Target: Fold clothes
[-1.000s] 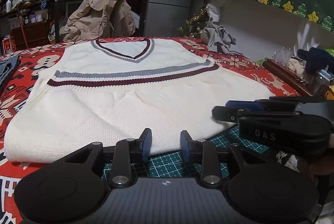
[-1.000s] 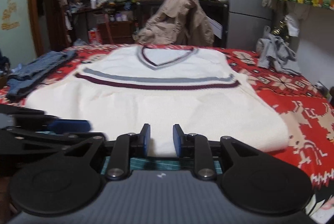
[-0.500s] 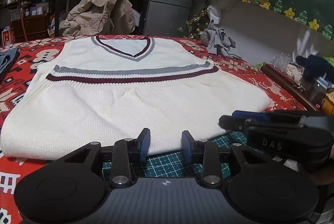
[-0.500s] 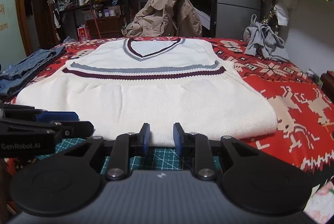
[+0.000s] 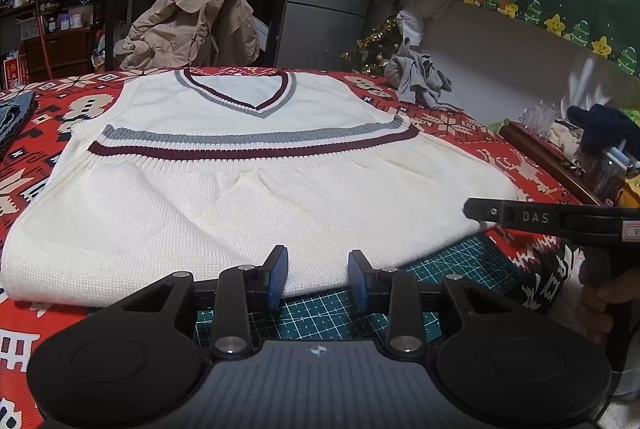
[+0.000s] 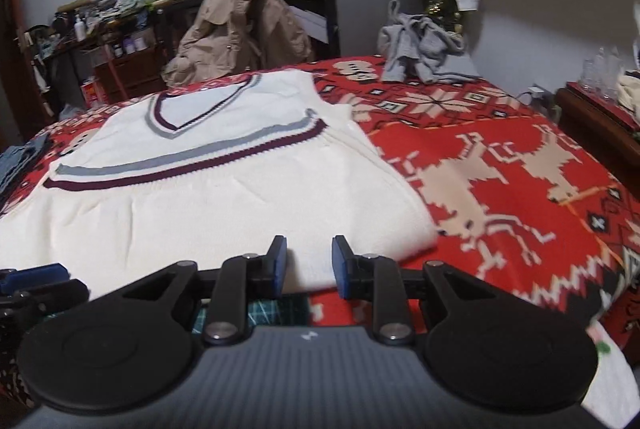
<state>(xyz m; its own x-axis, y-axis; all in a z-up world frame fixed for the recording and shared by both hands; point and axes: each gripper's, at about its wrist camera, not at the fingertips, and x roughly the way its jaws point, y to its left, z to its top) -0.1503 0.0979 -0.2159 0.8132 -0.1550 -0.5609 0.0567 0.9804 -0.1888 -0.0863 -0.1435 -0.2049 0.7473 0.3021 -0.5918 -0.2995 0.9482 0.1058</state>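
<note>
A cream V-neck knit vest with grey and maroon stripes lies flat on the red Christmas-pattern cloth. My left gripper hovers at the vest's near hem, a little left of its middle. It is open, and only hem and green cutting mat show between the pads. My right gripper is open too, at the near hem close to the vest's right corner. One of its fingers juts in from the right in the left wrist view. The left gripper's blue pad shows at the lower left.
A crumpled grey garment lies at the far right of the cloth. Folded jeans sit at the far left edge. A beige jacket hangs on a chair behind. A wooden tray with glassware stands at the right.
My right gripper has slid right along the near hem toward the vest's right corner and rolled somewhat. The left gripper has stayed where it was.
</note>
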